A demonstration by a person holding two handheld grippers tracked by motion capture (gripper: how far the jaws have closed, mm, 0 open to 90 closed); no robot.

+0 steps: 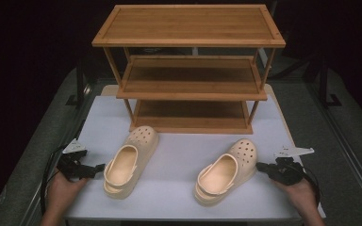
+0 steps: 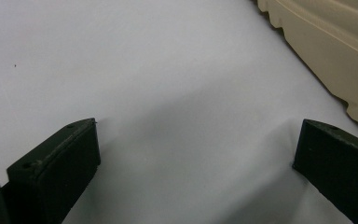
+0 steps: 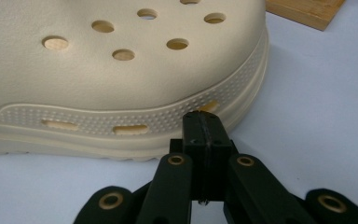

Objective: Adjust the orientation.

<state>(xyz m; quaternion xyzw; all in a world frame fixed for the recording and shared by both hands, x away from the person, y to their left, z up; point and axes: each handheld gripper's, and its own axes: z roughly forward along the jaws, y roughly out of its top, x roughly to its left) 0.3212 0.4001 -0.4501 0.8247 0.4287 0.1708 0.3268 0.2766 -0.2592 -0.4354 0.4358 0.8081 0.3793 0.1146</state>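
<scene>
Both shoes, the left shoe point(image 1: 128, 162) and the right shoe point(image 1: 228, 170), sit on the table point(image 1: 179, 155) in front of the rack point(image 1: 188, 70), none put away. The left tool point(image 1: 99, 167) is spread apart beside the left shoe; the right tool point(image 3: 203, 122) is pressed together, empty, at the right shoe's side.

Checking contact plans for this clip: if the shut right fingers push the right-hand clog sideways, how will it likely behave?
The right clog looks like moulded foam, so probably light. Its flat, wide sole should slide on the smooth table, not tip. The right gripper meets its rounded toe, so it may pivot.

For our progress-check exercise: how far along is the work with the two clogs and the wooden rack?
Done: nothing yet; all shelves of the bamboo rack look bare. In hand: the right gripper, shut, points at the right clog's side; the left gripper, open, sits beside the left clog. Neither clog is held. Left: probably grasping each clog and shelving it.
</scene>
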